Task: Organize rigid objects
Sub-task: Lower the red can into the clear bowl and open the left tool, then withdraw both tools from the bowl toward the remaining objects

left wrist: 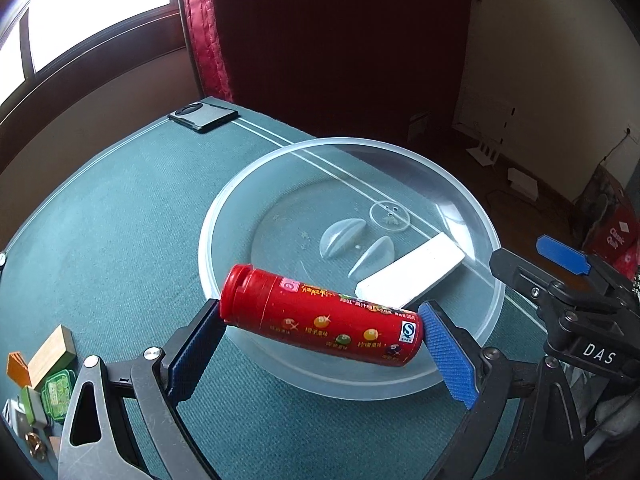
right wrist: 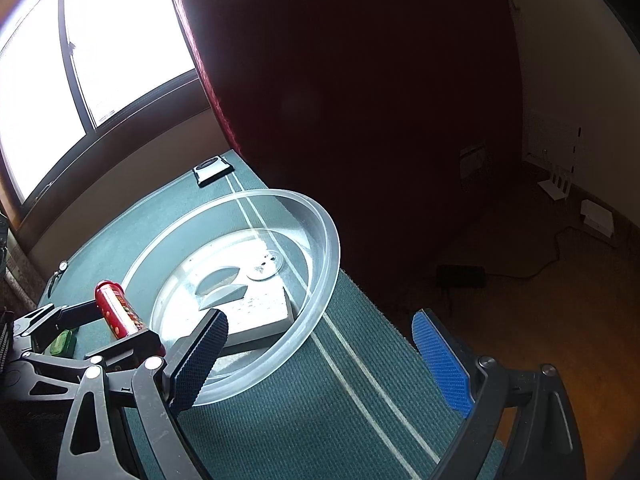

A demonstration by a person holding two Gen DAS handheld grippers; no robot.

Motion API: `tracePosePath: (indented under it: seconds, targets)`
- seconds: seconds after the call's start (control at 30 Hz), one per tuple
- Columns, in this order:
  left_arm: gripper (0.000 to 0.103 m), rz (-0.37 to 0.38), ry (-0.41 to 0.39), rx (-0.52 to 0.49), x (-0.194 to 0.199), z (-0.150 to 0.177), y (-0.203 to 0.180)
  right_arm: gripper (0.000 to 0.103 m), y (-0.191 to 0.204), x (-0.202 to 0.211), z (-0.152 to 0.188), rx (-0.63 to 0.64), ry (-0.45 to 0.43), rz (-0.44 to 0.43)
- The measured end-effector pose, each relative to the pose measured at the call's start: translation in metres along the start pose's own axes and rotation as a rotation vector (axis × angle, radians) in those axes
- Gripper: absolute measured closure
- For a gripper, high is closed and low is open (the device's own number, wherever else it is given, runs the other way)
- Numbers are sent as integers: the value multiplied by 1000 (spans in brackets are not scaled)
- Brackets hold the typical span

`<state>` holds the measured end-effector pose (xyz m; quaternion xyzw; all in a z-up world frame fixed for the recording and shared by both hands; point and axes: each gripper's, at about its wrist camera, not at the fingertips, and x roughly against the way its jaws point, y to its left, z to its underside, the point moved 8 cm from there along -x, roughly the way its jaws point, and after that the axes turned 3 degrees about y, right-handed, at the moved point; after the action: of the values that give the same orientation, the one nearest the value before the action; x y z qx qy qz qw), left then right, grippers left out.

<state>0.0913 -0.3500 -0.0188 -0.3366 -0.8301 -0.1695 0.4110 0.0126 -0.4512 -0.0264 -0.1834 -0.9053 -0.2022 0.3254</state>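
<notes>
Placement is the step in hand: the left gripper (left wrist: 322, 334) is clamping a red candy tube (left wrist: 320, 320) end to end — cap against one blue pad, base against the other — and holding it crosswise over the near rim of the clear plastic bowl (left wrist: 486, 216). The tube is lying roughly level, and from the left wrist view it appears to be hovering just above the rim rather than resting on it, though the fisheye makes the gap hard to judge. A white rectangular block (left wrist: 412, 274) is already lying inside the bowl near its right wall, so some of the sorting seems done. A cluster of small pieces (left wrist: 44, 372) — a wooden block, green and orange tiles — is still waiting on the green table (left wrist: 120, 220) at the left edge.

The right gripper (right wrist: 320, 354) is hanging beside the bowl with its jaws wide apart and nothing between them.

Next, the left gripper is probably needing to carry the tube further in over the bowl's floor, lower it clear of the white block, and only then spread its pads; being round, the tube is likely to roll once let go.
</notes>
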Motion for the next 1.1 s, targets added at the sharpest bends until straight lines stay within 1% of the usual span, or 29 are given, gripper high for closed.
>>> tracePosePath:
  seconds: [0.6,0.83,1.1]
  targets:
    - [6,25,-6,35,5,6,4,7,2,3,0,17,0,6]
    - [6,5,-12,44,13,8,7,7,3,4,0,19,2,8]
    - [6,-39,-20,66,23,13,19,7,8,4,1,30,5,10]
